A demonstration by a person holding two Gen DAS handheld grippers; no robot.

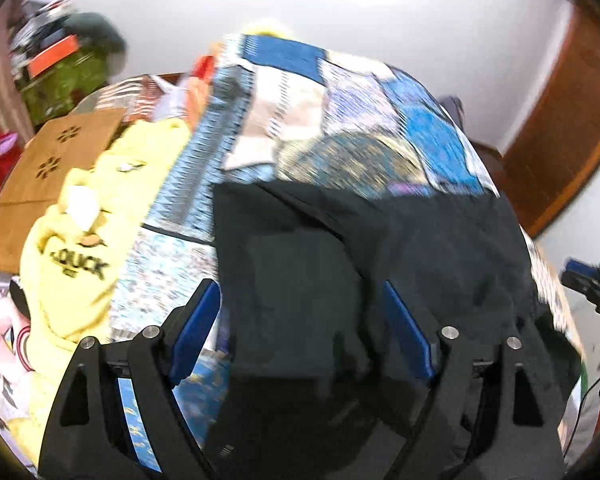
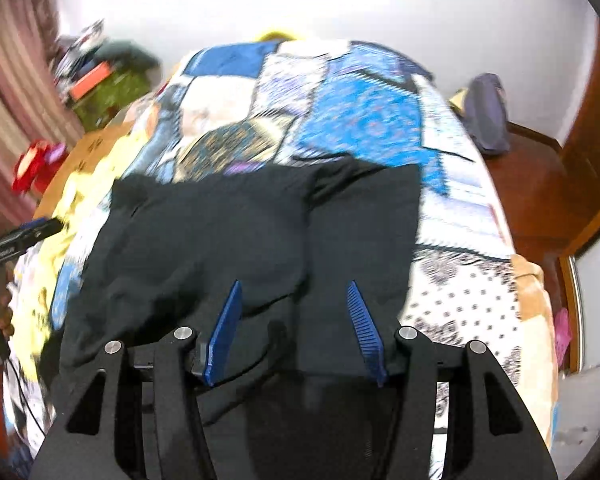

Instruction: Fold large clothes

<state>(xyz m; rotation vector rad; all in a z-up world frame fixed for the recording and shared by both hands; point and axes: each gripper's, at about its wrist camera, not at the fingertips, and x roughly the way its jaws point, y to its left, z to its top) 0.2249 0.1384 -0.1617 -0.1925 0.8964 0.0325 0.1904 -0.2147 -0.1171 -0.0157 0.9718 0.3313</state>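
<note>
A: Where is the garment (image 1: 380, 248) now?

B: It is a black garment and it lies spread on the bed (image 2: 460, 208), over the patchwork quilt (image 1: 340, 120). In my left view it fills the middle and the lower part. In my right view (image 2: 260, 232) it goes from the centre towards 6 o'clock.

A: And your left jaws (image 1: 300, 320)?

B: They stand wide apart. The black cloth is under them and between the blue pads (image 1: 198, 328), but the pads do not press on it. I hold nothing there.

A: The right jaws (image 2: 296, 320)?

B: They are about half open, above the cloth. The pads (image 2: 226, 332) are apart from each other and I see no fold pinched between them.

A: What else is around?

B: At 9 o'clock of the left view a yellow top (image 1: 88, 248) lies beside the garment on the bed, and a brown box (image 1: 48, 168) is beyond it at 10 o'clock. At 3 o'clock the other tool (image 1: 592, 284) shows at the edge. In the right view a purple bag (image 2: 488, 116) rests at 2 o'clock on a wooden surface (image 2: 536, 184). Both pictures are somewhat blurred.
</note>
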